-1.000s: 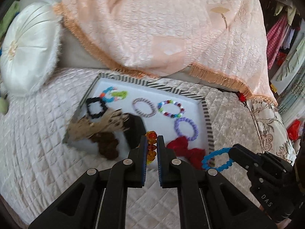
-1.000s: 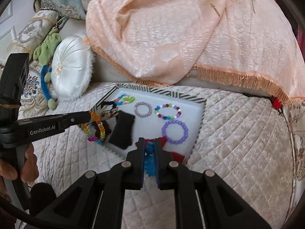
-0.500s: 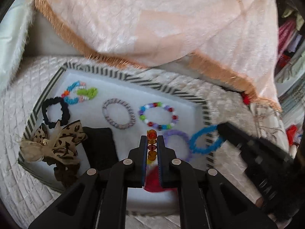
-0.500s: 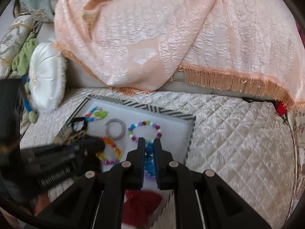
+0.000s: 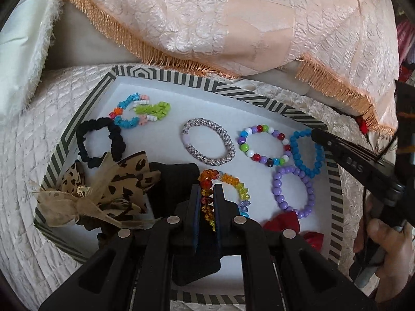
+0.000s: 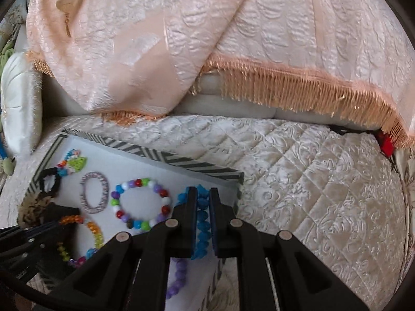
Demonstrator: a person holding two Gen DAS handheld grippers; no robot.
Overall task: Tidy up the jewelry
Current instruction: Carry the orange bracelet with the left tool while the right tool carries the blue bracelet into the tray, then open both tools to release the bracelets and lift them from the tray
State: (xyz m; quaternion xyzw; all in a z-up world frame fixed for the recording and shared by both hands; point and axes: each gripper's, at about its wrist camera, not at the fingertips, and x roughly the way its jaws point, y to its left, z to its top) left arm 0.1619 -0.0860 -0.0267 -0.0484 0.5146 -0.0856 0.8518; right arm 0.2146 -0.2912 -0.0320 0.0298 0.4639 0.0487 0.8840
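Black fingers of the left gripper (image 5: 207, 194) pinch a rainbow bead bracelet (image 5: 230, 181) — its red and orange beads stick up between the fingertips while the rest of the loop lies on the white floor of the striped tray (image 5: 259, 98). Just left of it sit a black pouch (image 5: 173, 178) and a leopard-print bow (image 5: 109, 189); just right lies a purple bead bracelet (image 5: 293, 189) above a red bow (image 5: 285, 223). The right gripper (image 6: 199, 202) is clamped on a blue bead bracelet (image 6: 201, 220), holding it at the tray's right end, close to the striped rim and just beside a multicolour bead bracelet (image 6: 141, 202). Farther back on the tray lie a grey woven bracelet (image 5: 207, 141), a black scrunchie (image 5: 101, 142) and — nearest the far corner — a blue-and-green bead bracelet (image 5: 140, 114). The tray rests on a cream quilted bed (image 6: 311, 194), and beyond it hangs a peach fringed throw (image 6: 207, 39), with a white round cushion (image 6: 18, 103) off to the left.
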